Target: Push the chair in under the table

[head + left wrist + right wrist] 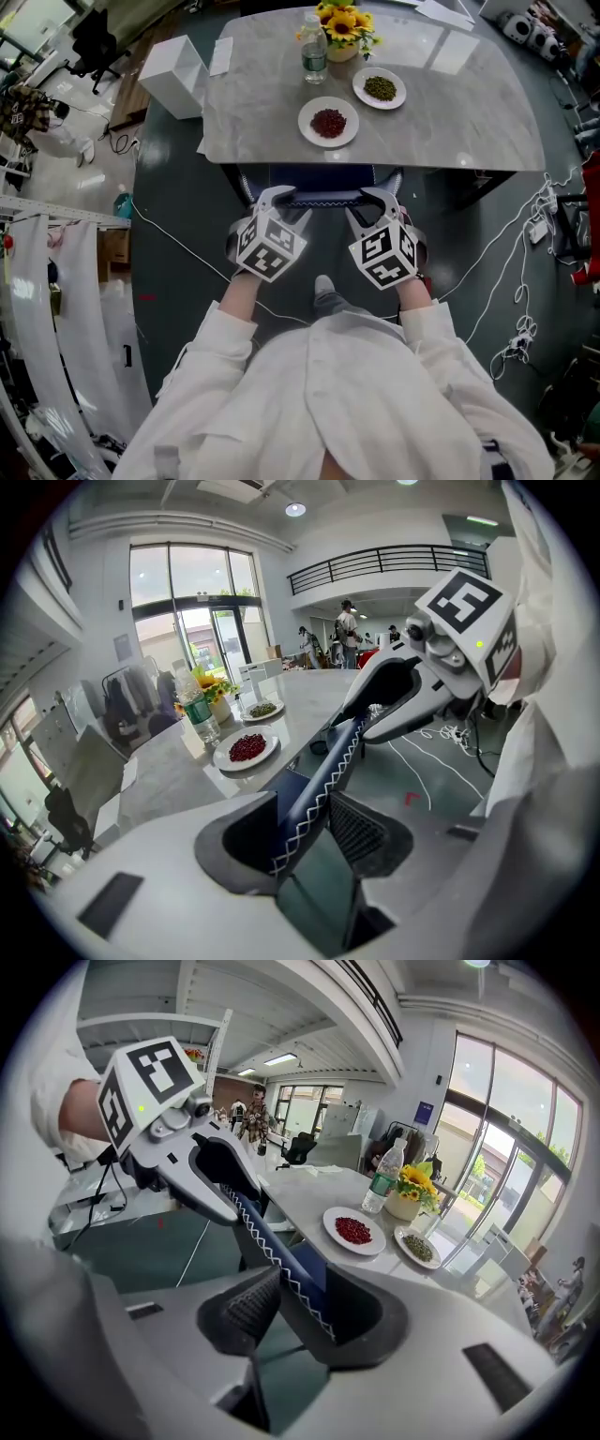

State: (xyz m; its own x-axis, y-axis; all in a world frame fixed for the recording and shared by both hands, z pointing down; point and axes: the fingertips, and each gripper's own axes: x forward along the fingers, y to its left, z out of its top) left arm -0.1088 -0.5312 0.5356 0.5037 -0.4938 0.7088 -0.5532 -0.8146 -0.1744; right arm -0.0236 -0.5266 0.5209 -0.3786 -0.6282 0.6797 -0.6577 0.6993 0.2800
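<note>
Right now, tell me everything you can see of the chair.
The chair shows only its backrest: dark blue, leather-like padding with white zigzag stitching along the top edge. It stands at the near edge of the grey table, its seat out of sight. The left gripper and the right gripper each clamp that top edge, one toward each end.

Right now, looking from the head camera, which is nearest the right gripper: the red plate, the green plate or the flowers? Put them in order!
From the right gripper:
1. Red plate, near side, slightly left.
2. Green plate, further back, straight ahead.
3. Flowers, far end.
</note>
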